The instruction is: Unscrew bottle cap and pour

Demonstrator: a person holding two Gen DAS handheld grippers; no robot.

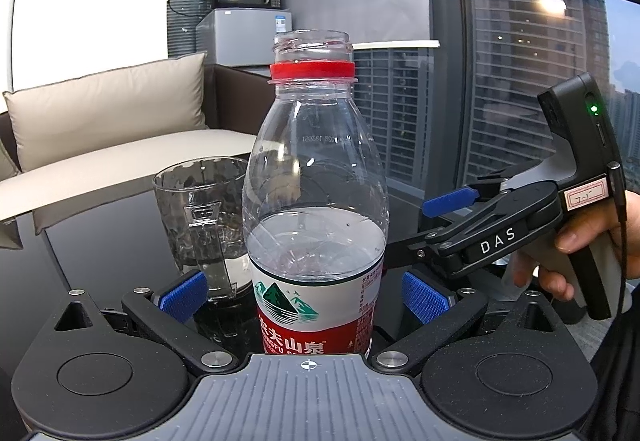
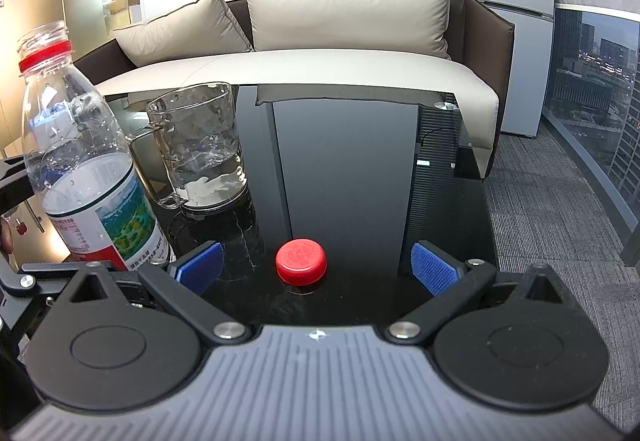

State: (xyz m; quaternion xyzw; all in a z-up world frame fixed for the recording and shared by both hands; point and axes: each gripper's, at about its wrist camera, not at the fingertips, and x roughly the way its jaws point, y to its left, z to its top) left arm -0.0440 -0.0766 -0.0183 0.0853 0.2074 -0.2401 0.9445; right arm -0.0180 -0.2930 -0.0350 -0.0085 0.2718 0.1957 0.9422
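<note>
Your left gripper point(image 1: 304, 293) has its jaws spread wide either side of the bottle point(image 1: 316, 201), blue pads point(image 1: 424, 295) clear of the label on both sides, so nothing's clamped. The bottle stands upright on the black glossy surface point(image 2: 352, 169), neck open, only the red ring left under the threads, approx half full of water.

The red cap point(image 2: 301, 262) lies on the surface to the right of the bottle, sitting between the pads of your right gripper point(image 2: 316, 267); those jaws are wide apart too and don't touch the cap. Can't tell if the cap is top up or down.

The glass mug point(image 2: 200, 145) stands just behind the bottle & slightly right of it, handle turned toward the bottle, a little water in the bottom. Mug and bottle look close; can't tell if they touch.

From the left wrist view your right hand point(image 1: 560, 261) shows to the right of the bottle, gripping the handle of its tool
</note>
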